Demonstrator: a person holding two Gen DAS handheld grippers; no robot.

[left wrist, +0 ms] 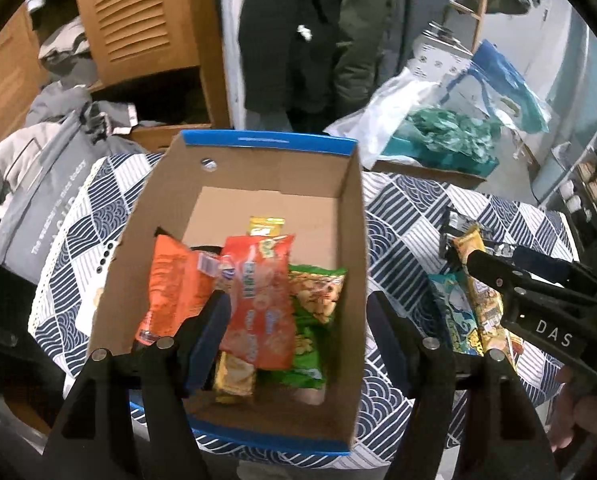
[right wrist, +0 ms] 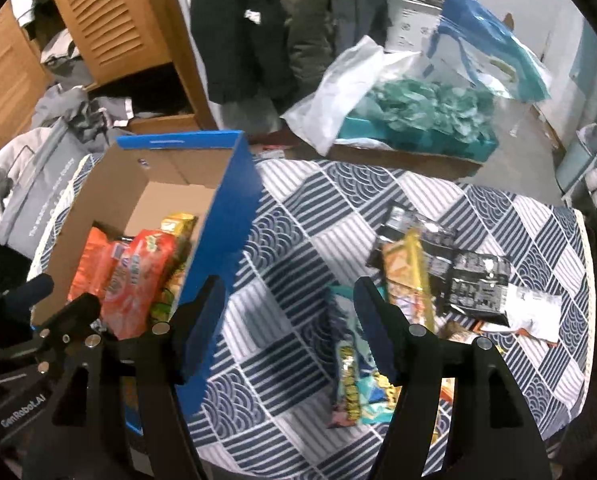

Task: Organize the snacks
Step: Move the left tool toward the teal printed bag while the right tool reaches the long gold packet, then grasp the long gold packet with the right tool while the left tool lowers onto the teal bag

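Roughly halfway, I judge: the cardboard box [left wrist: 338, 216] already holds an orange packet [left wrist: 170, 280], a red packet [left wrist: 258, 300] and a green packet [left wrist: 314, 304]. Both claws, left gripper [left wrist: 298, 324] and right gripper [right wrist: 290, 320], gape empty. Still loose on the patterned tablecloth [right wrist: 298, 240]: a teal packet [right wrist: 358, 384], a yellow packet [right wrist: 410, 280] and black packets [right wrist: 478, 280]. Labels blur; packets underneath stay hidden.

Cardboard box [left wrist: 234, 184]: matt brown inside, glossy blue outside; snack packets [left wrist: 258, 300] between left tongs [left wrist: 298, 312]: shiny crinkled plastic film; table cloth [right wrist: 298, 248] under right tongs [right wrist: 290, 292]: woven fabric, matt; tongs: black matt plastic, metal pins
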